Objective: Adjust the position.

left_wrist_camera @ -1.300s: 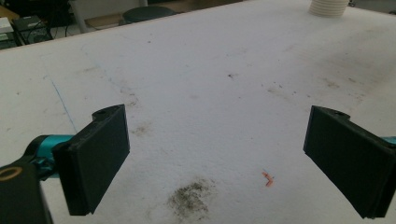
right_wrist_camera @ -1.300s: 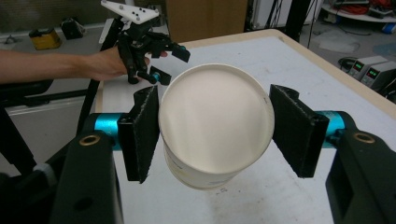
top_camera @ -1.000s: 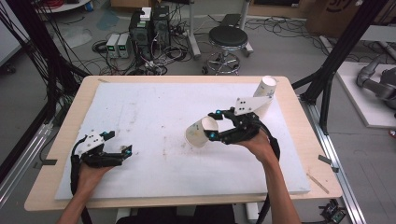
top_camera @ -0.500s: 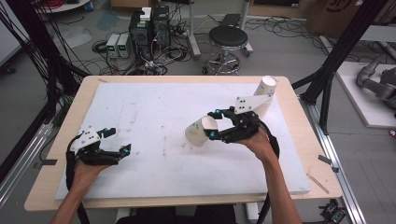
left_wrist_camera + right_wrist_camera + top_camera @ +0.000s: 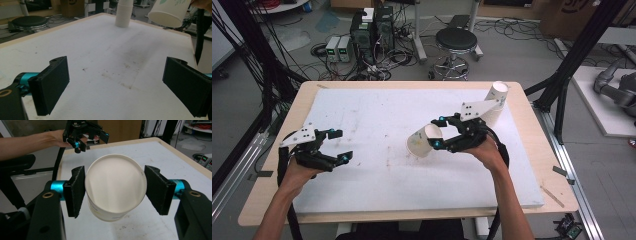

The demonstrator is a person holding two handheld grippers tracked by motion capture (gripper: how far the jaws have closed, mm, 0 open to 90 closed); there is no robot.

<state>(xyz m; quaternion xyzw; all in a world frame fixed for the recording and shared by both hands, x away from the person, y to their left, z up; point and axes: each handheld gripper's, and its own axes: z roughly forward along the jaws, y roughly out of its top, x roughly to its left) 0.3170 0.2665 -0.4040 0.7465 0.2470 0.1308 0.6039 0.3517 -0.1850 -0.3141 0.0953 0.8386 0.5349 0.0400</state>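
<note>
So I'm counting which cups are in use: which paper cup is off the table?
The single paper cup clamped between the right gripper jaws, tipped with its mouth toward that gripper's camera. The other cups sit nested in a stack at the table's far right corner.

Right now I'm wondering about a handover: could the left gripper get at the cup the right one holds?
Probably yes. The left gripper stands open, and bare white board lies between it and the paper cup, held off the board in the right gripper.

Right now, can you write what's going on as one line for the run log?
right tongs: shut on cup, held off table | left tongs: open, nothing between | cup stack: far corner
</note>
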